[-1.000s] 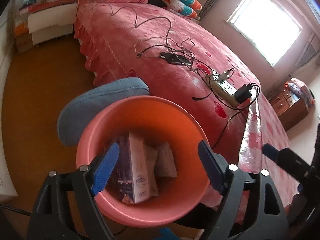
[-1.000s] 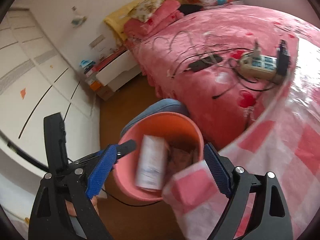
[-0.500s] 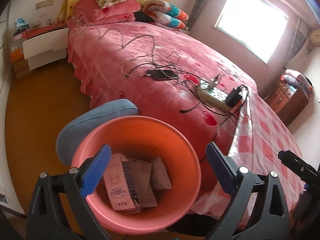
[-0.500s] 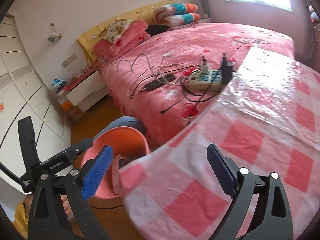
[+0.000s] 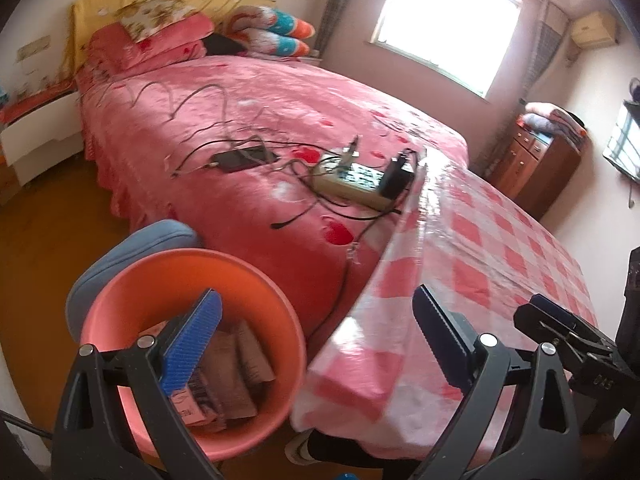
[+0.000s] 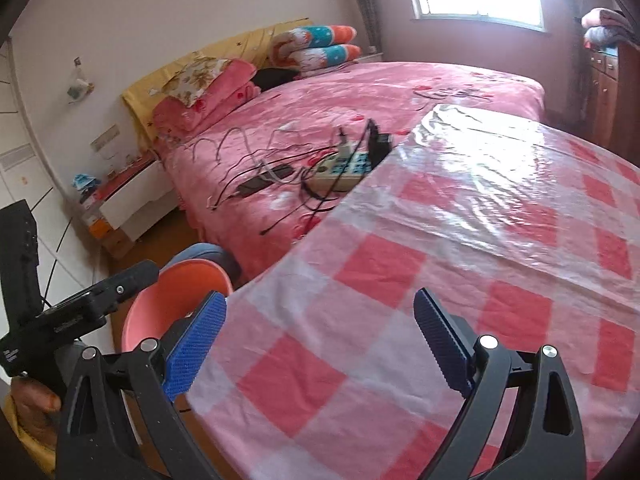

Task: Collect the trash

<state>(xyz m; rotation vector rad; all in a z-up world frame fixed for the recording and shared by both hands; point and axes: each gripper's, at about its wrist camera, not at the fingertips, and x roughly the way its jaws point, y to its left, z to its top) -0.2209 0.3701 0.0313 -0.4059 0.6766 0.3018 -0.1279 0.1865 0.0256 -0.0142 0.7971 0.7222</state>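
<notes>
Bedroom, pink bed behind. Trash, flat packets [image 5: 234, 364], lies in orange bin [image 5: 120, 312], lower left of frame, under left gripper [image 5: 316, 340]; long axes run roughly up-frame, leaning. Jaws have been opening, now spread, nothing betw. them. Right gripper [image 6: 320, 340], also spread and empty, over checked tablecloth [image 6: 460, 248], bin to its left. Left nearer.
</notes>
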